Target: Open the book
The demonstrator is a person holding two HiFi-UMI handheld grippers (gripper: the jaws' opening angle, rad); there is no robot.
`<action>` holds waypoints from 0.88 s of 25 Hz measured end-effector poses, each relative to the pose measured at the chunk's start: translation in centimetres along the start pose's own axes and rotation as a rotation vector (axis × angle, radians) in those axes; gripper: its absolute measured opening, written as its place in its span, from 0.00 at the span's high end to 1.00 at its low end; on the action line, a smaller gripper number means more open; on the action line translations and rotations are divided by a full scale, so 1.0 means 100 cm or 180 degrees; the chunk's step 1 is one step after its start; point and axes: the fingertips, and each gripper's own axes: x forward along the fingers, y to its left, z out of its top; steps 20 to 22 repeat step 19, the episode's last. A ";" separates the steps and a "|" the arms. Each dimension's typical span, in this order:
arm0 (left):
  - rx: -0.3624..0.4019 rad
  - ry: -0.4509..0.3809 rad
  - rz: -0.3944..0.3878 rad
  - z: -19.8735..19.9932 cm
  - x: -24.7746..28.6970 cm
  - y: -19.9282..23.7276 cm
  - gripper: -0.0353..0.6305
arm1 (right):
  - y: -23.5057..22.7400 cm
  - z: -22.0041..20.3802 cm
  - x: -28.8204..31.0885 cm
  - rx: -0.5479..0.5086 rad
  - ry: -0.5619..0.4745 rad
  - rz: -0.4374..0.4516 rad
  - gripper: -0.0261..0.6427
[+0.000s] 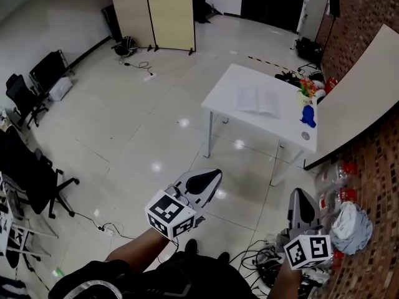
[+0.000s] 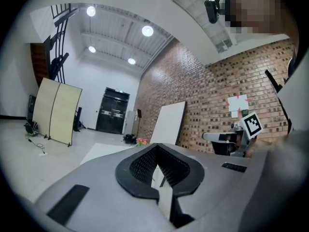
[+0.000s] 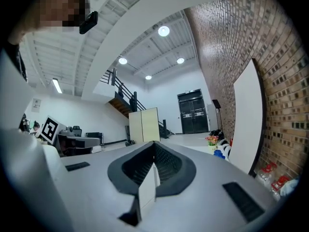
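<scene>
Book (image 1: 257,100): lies flat with its pages spread, near the middle of the white table (image 1: 218,101), which stands on a glossy pale floor well ahead of the person. Toward the table's right end are a bunch of bright flowers (image 1: 305,88), a blue object (image 1: 308,115) just in front of them, and a small round item (image 1: 305,136) near the front corner; what the last two are cannot be told at this size. A large white board (image 1: 358,98) leans against the brick wall behind the table, and a beige folding screen (image 1: 153,12) stands at the far side of the room. Black office chairs (image 1: 28,92) line the left edge of the head view, and cables run across the floor close to the person's feet. Left gripper (image 1: 204,182): held low in the foreground, well apart from the table, its marker cube (image 1: 169,213) facing the camera. In the left gripper view its jaws meet at the tip with nothing between them. Right gripper (image 1: 302,207): held beside the left one at a similar height, pointing roughly toward the table, with its own marker cube (image 1: 307,251) beneath it. The right gripper view shows its jaws likewise pressed together and empty. Neither gripper touches the book or the table.
</scene>
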 end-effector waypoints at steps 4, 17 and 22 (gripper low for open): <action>0.0029 0.0002 0.0015 0.004 -0.003 -0.011 0.95 | 0.001 0.004 -0.009 -0.0031 -0.0021 0.0032 0.96; 0.0025 -0.0006 0.0096 0.003 -0.004 -0.011 0.95 | -0.003 -0.002 -0.006 -0.0044 0.0006 0.0079 0.96; 0.0018 -0.0002 0.0110 0.000 -0.002 -0.010 0.95 | -0.006 -0.006 -0.006 -0.0037 0.0013 0.0068 0.96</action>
